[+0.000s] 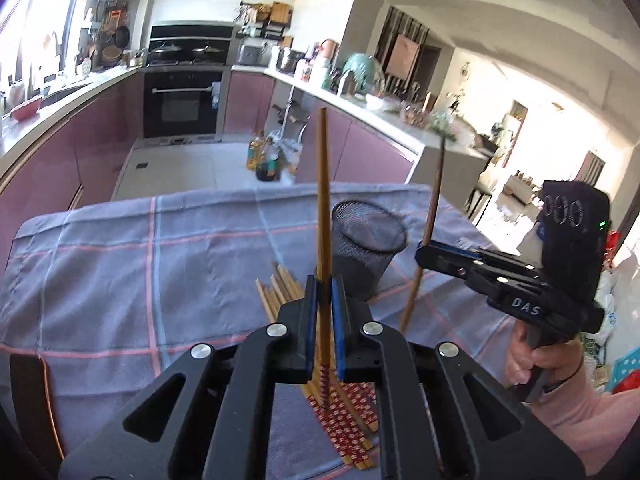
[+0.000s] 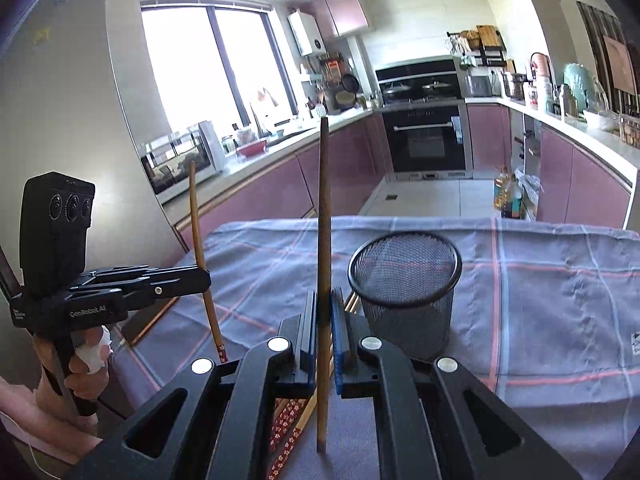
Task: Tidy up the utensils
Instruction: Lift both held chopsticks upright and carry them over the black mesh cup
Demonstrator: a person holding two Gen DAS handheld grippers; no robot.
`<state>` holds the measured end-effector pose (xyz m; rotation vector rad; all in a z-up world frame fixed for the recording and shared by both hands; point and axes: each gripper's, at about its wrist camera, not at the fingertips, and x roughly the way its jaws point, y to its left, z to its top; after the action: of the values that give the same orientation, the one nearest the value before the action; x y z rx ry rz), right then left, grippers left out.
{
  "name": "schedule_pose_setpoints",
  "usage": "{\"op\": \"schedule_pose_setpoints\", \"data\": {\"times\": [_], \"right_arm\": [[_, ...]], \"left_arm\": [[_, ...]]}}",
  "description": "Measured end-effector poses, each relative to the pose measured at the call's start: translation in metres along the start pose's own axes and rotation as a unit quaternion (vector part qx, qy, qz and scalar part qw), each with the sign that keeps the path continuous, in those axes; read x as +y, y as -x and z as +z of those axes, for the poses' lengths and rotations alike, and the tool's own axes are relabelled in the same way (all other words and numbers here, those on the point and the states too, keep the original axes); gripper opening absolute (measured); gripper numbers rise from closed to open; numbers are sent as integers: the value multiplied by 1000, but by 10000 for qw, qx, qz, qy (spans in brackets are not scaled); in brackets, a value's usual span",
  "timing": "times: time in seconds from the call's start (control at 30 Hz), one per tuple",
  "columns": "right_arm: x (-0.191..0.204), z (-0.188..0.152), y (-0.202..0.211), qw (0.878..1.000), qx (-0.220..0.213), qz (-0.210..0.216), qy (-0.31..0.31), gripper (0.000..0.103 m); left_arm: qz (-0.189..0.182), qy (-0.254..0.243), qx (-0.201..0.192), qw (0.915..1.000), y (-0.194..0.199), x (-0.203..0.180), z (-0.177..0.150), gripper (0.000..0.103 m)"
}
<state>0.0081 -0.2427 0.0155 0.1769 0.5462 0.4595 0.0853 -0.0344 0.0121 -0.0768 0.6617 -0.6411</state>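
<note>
While the mesh cup [image 1: 366, 246] stands on the worktop [image 1: 120, 264], left gripper [image 1: 324, 288] and right gripper [image 2: 323, 304] fingers each clamp one upright chopstick [image 1: 323, 184], above the loose pile [image 1: 348, 412].

I see the table's checked cloth [image 2: 540, 280]; mesh cup [image 2: 406, 296] at one o'clock of the chopstick pile [image 1: 344, 412].

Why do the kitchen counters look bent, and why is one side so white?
Left wrist view: the fisheye lens bows the counter, and daylight washes out the room at right. Right wrist view: the window glares white, while the mesh cup and held chopstick stay sharp.
</note>
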Motion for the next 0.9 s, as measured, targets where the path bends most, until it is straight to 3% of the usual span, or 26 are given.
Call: {"op": "schedule_pose_setpoints", "data": {"times": [0.2, 0.53, 0.6, 0.7, 0.9], "right_arm": [[-3, 28, 18, 9990, -426, 24, 125, 6], [-19, 82, 36, 9949, -956, -144, 277, 6], [-27, 88, 32, 9943, -1006, -225, 259, 6], [-39, 94, 21, 9940, -990, -395, 243, 6], [-52, 83, -12, 9970, -565, -486, 225, 6]], "left_arm": [[-208, -51, -474, 9986, 22, -15, 31, 8], [-488, 72, -934, 9944, 16, -38, 92, 8], [-608, 101, -949, 9936, 11, -41, 101, 8], [-501, 55, -911, 9946, -4, -48, 108, 8], [-307, -151, -391, 9986, -49, -56, 102, 8]]}}
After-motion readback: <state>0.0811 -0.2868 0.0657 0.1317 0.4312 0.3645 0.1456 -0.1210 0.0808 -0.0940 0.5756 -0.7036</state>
